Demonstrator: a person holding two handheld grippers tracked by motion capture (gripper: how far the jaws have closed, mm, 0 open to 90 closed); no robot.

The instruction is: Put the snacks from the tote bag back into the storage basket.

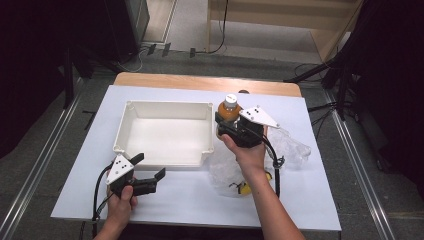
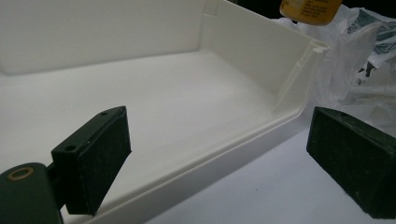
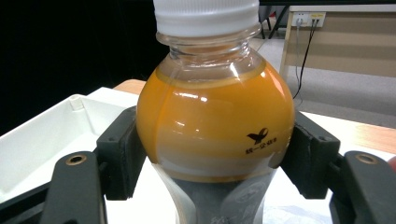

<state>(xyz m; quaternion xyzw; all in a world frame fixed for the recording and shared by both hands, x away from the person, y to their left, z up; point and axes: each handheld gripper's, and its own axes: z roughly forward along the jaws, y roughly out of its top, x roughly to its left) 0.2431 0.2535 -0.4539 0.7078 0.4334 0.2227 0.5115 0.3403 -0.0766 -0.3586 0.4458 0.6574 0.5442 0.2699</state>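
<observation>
The right gripper [image 1: 231, 125] has the bottle [image 1: 229, 111], fingers [image 3: 120, 151] clamped on either side of its orange belly, white cap up top, long axis upright. It hangs just off the tray's [image 1: 131, 112] right wall, near the far corner, over the white desk [image 1: 300, 200]. That's the relation that matters here: the tray lies to the left of the bottle, right alongside, and its floor looks bare, so I'd judge a short carry leftward over the rim and then a lowering is what's coming. The wall is the thing to clear; the bottle's base looks to be riding near rim level from the left gripper view [image 2: 310, 9], so a clipped rim is the risk.

Down at the near edge, the left gripper [image 1: 150, 173] waits with its fingers [image 2: 93, 163] spread apart and nothing between them, pointed at the tray's near right corner. It's well apart from the bottle; the right hand [image 1: 250, 155] is plainly the one doing this job.

Behind the right hand sits a crumpled clear bag [image 1: 292, 145], with something yellow [image 1: 245, 188] showing through it near the forearm — too small to tell what.
</observation>
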